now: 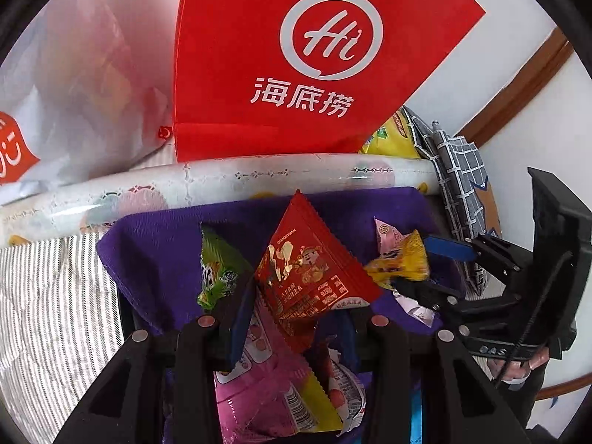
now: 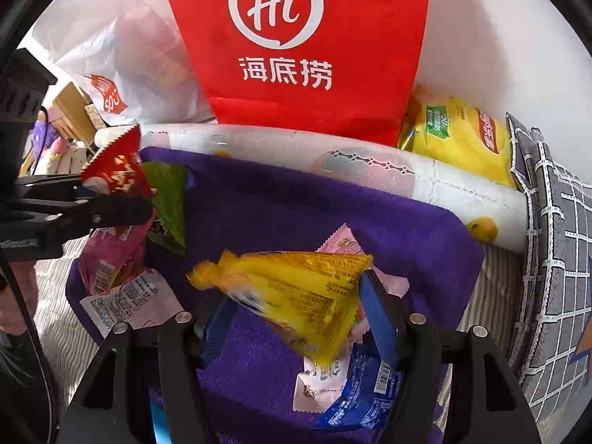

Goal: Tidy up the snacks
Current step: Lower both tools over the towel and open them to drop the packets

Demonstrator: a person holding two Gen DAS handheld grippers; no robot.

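Snacks: 1 red packet (image 1: pixel 310 277) clenched in left jaws, 1 yellow packet (image 2: pixel 296 296) between right jaws, released.

The yellow packet (image 2: pixel 296 292) is motion-blurred at its knotted end, so its print is unreadable. The red bag (image 2: pixel 296 37) gets chopped off by the top edge in both views. The white plastic bag (image 1: pixel 85 74) is hazy, contents can't be made out. The blue packet (image 2: pixel 362 399) sits half hidden behind a finger.

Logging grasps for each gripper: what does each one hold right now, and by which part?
Left gripper: red foil snack packet, pinched at its lower corner. Right gripper: yellow crinkled snack packet between its fingers, near its wide end; grip uncertain.
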